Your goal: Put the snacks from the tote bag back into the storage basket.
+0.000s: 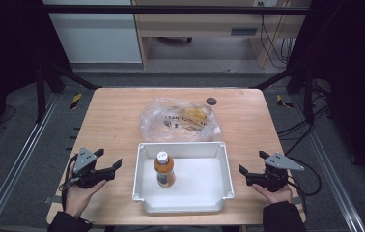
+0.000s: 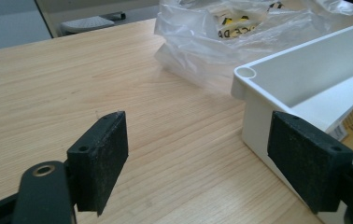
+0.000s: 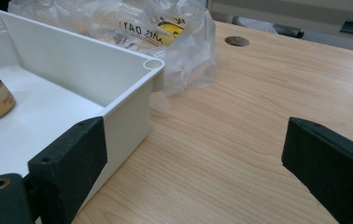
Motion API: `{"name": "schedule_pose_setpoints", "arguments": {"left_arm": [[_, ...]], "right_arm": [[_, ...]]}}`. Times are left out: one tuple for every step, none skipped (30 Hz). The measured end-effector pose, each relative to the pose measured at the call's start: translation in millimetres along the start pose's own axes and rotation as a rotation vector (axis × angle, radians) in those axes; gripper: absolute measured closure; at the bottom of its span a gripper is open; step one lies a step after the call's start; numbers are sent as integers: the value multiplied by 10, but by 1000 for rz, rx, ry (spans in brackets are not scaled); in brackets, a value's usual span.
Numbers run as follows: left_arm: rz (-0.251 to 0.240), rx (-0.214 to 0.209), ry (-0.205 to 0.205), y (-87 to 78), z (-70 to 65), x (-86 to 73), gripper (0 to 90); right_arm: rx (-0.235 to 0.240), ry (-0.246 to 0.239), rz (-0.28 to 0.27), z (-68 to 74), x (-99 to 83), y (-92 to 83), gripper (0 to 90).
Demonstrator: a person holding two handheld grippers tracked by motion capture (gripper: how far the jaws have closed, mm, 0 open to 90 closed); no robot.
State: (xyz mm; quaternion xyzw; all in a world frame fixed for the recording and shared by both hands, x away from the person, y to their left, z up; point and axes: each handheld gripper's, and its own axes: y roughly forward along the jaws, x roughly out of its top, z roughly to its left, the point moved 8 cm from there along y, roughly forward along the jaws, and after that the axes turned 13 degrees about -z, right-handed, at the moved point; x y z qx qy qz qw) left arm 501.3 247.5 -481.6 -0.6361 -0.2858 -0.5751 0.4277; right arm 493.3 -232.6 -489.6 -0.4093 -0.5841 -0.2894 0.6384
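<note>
A white plastic bin (image 1: 221, 166) sits at the table's near middle, and a bottle of orange drink with a white cap (image 1: 163, 169) stands upright inside it. Behind the bin lies a crumpled clear plastic bag (image 1: 178, 120) with yellow contents. My left gripper (image 1: 109, 160) rests low at the bin's left, open and empty; the bin's corner (image 2: 245, 73) rises just past its right jaw. My right gripper (image 1: 253, 163) is at the bin's right side, open with nothing between its jaws, the bin wall (image 3: 132, 100) beside its left jaw.
The wooden table (image 1: 113, 116) has a round cable hole (image 1: 211, 101) at the back right. Bare wood spreads on both sides of the bin. Black frame posts and cables stand around the table, with cabinets beyond.
</note>
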Motion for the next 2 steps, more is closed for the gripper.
{"name": "schedule_pose_setpoints", "arguments": {"left_arm": [[1, 4, -1, 1, 11, -4, 198], [4, 6, -5, 0, 21, -10, 198]], "right_arm": [[0, 0, 1, -2, -2, 1, 71], [0, 2, 2, -2, -3, 0, 70]]}}
